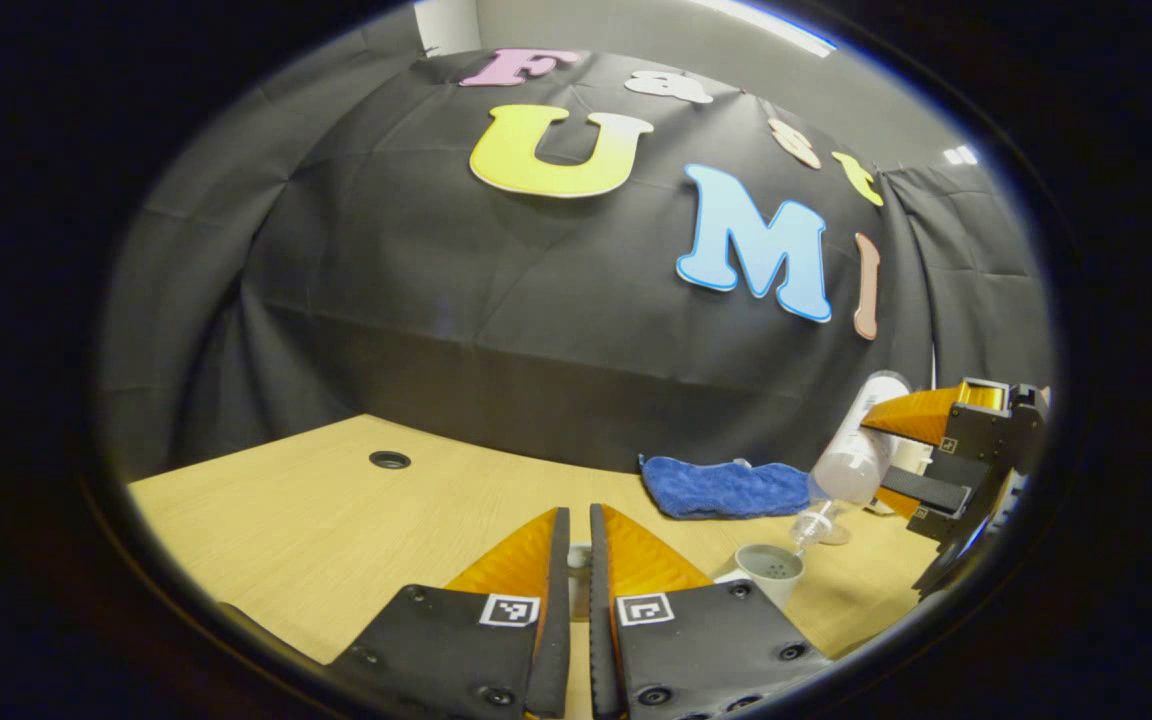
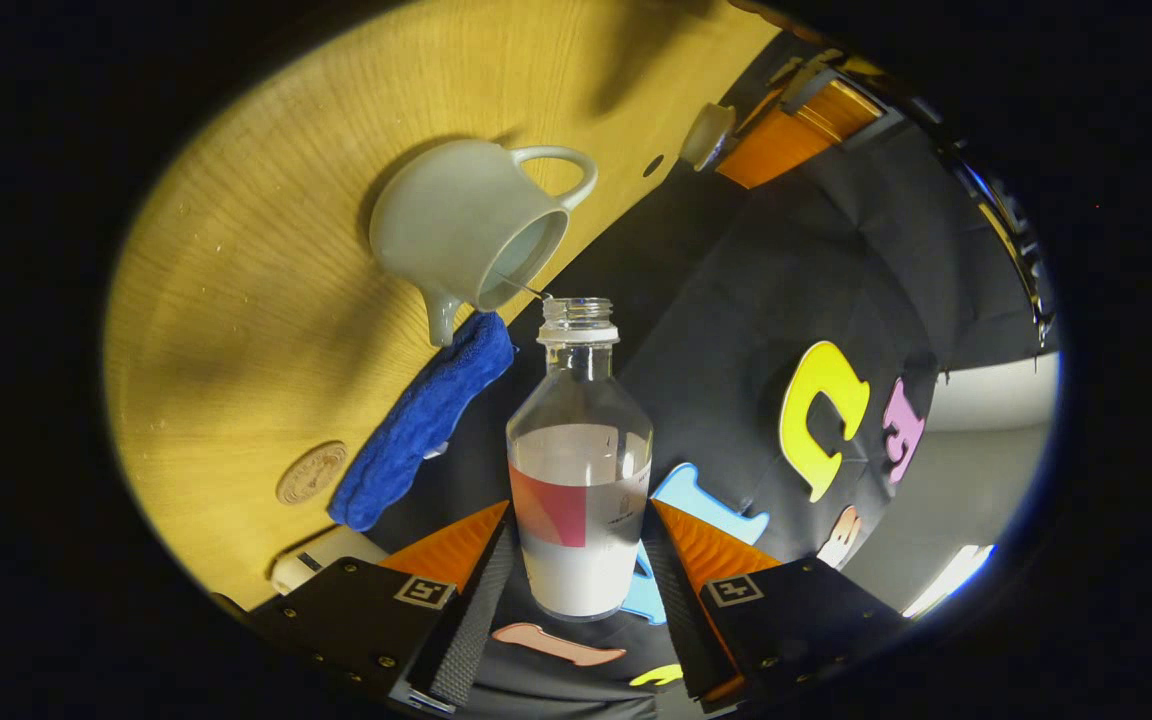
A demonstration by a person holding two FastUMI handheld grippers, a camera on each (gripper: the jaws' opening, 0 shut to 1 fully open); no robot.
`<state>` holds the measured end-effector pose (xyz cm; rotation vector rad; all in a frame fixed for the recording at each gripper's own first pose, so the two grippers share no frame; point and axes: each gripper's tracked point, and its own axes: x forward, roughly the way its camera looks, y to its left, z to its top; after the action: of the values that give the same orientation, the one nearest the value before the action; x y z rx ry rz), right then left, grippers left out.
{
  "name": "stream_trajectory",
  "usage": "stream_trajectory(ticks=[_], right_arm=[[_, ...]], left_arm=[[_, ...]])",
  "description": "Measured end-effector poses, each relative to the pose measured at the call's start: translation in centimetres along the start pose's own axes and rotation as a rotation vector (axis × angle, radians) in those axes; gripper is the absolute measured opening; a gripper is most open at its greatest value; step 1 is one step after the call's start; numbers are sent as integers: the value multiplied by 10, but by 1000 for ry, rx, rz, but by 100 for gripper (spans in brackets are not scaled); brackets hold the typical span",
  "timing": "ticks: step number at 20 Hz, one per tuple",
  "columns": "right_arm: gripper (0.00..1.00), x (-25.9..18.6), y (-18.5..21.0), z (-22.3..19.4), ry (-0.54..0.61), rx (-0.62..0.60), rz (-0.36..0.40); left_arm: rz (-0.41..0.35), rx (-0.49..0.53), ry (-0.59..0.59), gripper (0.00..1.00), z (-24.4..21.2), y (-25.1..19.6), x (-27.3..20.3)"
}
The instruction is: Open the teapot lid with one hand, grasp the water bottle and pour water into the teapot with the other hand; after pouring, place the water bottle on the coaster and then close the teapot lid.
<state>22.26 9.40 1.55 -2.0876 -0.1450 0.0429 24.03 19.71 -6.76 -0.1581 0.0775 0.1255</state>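
A pale wooden table stood before the black cloth wall of the booth, with a small round cable hole far on its left. In the left gripper view, the left gripper sat low over the near edge of the table, its two fingers drawn almost together around a small whitish thing that I could not make out; whether they pressed on it I could not tell. To the right, the open grey-white ceramic teapot stood on the table, and a folded blue cloth lay just behind it, near the wall. Above the teapot the clear plastic water bottle with a white label hung tilted, neck down over the pot's mouth, held by the right gripper at the far right. In the right gripper view, the right gripper's fingers were clamped on either side of the bottle's lower body, and a thin stream of water ran from its uncapped neck into the teapot. A round brown coaster lay on the table beside the blue cloth, well apart from the teapot
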Motion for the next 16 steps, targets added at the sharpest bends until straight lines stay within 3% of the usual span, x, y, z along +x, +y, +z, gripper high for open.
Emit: stream_trajectory(ticks=[7, 16], right_arm=[[76, 0, 22, 2, -4, 368, 79], [76, 8, 42, -13, 38, 942, 180]], left_arm=[[16, -13, -15, 15, 1, 1, -1], [8, -13, 6, 15, -3, 1, 1]])
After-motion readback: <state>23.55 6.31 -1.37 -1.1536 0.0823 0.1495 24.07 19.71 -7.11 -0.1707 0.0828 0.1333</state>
